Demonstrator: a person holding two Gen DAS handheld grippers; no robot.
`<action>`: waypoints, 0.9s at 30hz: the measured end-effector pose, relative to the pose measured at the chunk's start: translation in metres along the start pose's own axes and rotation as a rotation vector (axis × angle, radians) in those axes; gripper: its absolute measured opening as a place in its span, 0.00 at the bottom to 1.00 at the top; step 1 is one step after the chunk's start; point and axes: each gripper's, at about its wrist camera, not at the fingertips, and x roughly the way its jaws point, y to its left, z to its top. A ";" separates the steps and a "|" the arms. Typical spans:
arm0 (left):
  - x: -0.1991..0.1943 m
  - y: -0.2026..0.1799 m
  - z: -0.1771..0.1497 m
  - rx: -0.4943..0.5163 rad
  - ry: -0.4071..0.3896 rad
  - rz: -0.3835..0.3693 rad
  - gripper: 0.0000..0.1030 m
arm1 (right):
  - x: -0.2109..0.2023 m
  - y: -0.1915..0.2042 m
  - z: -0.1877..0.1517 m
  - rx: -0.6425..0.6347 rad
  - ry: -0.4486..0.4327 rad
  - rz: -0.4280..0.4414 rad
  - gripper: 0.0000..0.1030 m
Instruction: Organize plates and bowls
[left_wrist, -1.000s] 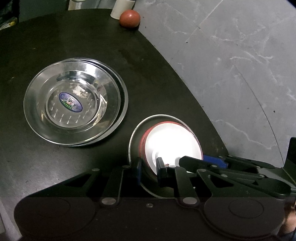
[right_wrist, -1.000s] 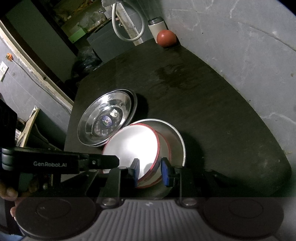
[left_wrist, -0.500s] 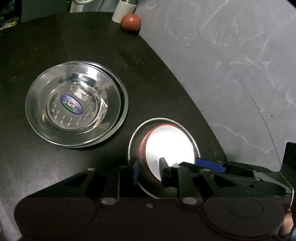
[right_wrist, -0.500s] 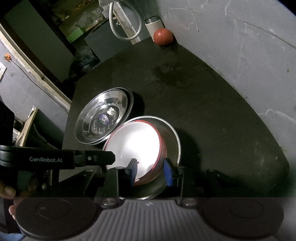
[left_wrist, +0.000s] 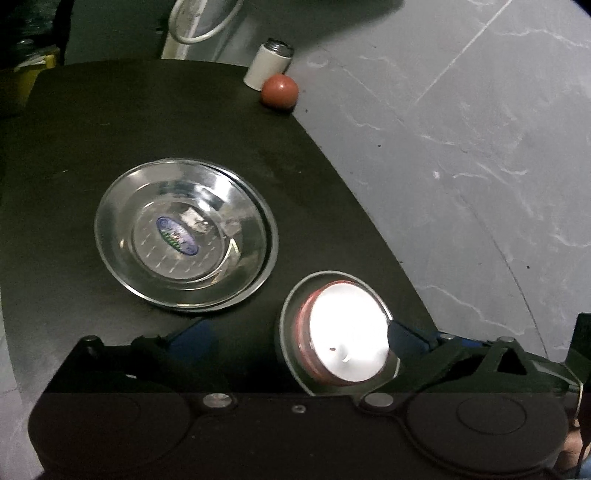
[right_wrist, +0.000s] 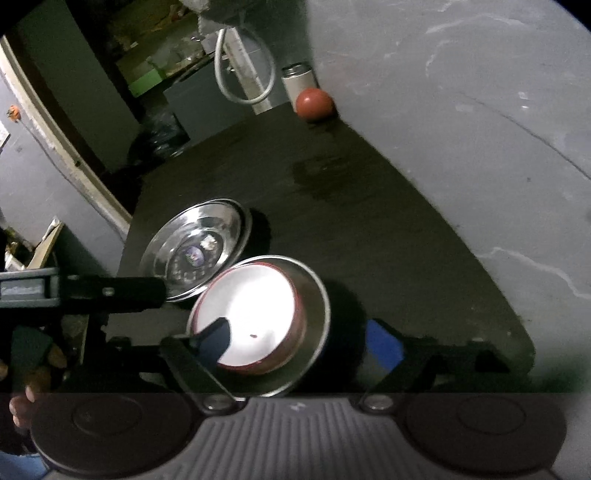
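Observation:
A white bowl with a red rim (left_wrist: 347, 332) (right_wrist: 255, 306) sits nested in a steel bowl (left_wrist: 291, 317) (right_wrist: 316, 332) near the dark table's curved edge. Left of it lie stacked steel plates (left_wrist: 184, 236) (right_wrist: 195, 247), the top one with a blue sticker. My left gripper (left_wrist: 297, 338) hangs over the nested bowls with its jaws opening wide; its blue pads (left_wrist: 192, 336) straddle them without pressing. My right gripper (right_wrist: 301, 343) is likewise opening, its pads (right_wrist: 384, 347) either side of the bowls and off the rim. The left gripper's arm (right_wrist: 81, 291) shows in the right wrist view.
A red ball-like fruit (left_wrist: 279, 90) (right_wrist: 314, 103) and a white can (left_wrist: 267, 64) stand at the table's far edge. Grey marbled floor (left_wrist: 461, 166) lies beyond the curved table edge on the right. A hand (right_wrist: 22, 402) shows at lower left.
Both grippers were shut on the red-rimmed bowl's rim and have let go, jaws spread wide. The bowl now rests in the steel bowl. The left gripper drew back and up.

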 end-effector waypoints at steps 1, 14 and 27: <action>0.000 0.002 0.000 -0.008 0.007 0.002 0.99 | 0.000 -0.001 0.000 0.003 0.001 -0.007 0.88; 0.004 0.013 -0.010 0.015 0.087 0.200 0.99 | -0.009 -0.014 -0.003 0.027 0.023 -0.144 1.00; 0.015 0.017 -0.006 -0.021 0.121 0.244 0.99 | 0.004 -0.016 -0.002 0.016 0.102 -0.226 1.00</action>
